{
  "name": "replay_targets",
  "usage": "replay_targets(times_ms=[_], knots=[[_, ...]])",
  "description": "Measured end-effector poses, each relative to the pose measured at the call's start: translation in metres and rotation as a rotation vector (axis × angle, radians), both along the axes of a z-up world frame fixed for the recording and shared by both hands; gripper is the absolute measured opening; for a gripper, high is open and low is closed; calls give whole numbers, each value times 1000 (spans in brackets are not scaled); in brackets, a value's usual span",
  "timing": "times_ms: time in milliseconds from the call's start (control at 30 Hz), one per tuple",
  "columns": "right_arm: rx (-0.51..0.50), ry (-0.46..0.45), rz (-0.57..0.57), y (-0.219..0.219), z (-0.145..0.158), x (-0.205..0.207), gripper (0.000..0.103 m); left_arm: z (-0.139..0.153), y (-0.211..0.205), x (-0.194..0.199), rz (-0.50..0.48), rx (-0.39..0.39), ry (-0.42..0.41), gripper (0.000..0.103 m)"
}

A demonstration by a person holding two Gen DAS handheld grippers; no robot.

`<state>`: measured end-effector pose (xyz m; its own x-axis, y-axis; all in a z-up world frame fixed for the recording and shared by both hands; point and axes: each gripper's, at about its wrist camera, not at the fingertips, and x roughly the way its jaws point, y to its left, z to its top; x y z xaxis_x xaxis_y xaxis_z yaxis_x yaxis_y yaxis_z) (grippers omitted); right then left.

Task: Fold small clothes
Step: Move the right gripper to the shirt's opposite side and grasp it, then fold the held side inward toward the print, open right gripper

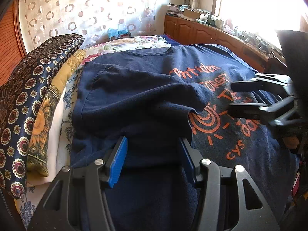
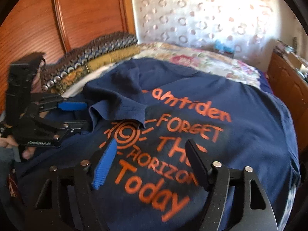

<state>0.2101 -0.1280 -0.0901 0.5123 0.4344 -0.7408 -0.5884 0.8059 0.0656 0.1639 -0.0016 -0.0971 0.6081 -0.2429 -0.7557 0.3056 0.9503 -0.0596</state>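
Both jaws open, gripping nothing. Left gripper (image 1: 154,159) over folded sleeve (image 1: 146,96) of navy T-shirt (image 2: 240,119); right gripper (image 2: 150,161) above print. Judgement: pinch hem corners evenly, fold flat.

My left tool (image 1: 153,157) has its fingers spread wide, with navy T-shirt (image 1: 146,88) cloth bunched between them. The folded sleeve (image 2: 119,100) makes a bump in front of it. My right tool (image 2: 152,165) is spread wide too, over flat shirt with orange letters. The pillows (image 1: 28,96) block the left side. The wooden cupboard (image 1: 202,32) blocks the far right. The flowery bedspread (image 2: 202,61) past the shirt is flat.
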Motion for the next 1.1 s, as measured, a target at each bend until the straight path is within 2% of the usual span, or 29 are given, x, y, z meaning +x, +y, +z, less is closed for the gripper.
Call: replay_targets(times_ms=[67,200,367,433,500,567,733,900,1000,1100], knots=[[-14,18,8,9,-7,10,58,0,1,-1,0,-1,-1,54],[-19,29,34,22,-13,22,47,0,0,0,1,-6,0,54],[-32,11,25,29,-14,33,14,1,-1,-2,4,-2,-3,54],[-40,-22,13,28,-11,31,4,1,0,-2,10,-8,-3,54],[-72,-100,-49,22,-4,28,3,1,0,-2,14,-8,-4,54],[-77,-133,-115,12,2,30,2,1,0,-2,14,-5,-4,54],[-61,-109,-170,-6,0,36,2,1,-1,-2,14,-5,-3,54],[-9,-68,-139,-12,-2,34,3,1,-1,-3,14,-4,-2,54],[-26,-72,-130,-9,-2,28,12,1,-2,-3,14,-4,-2,54],[1,-82,-137,-19,6,21,23,2,-1,-3,13,-5,-6,54]])
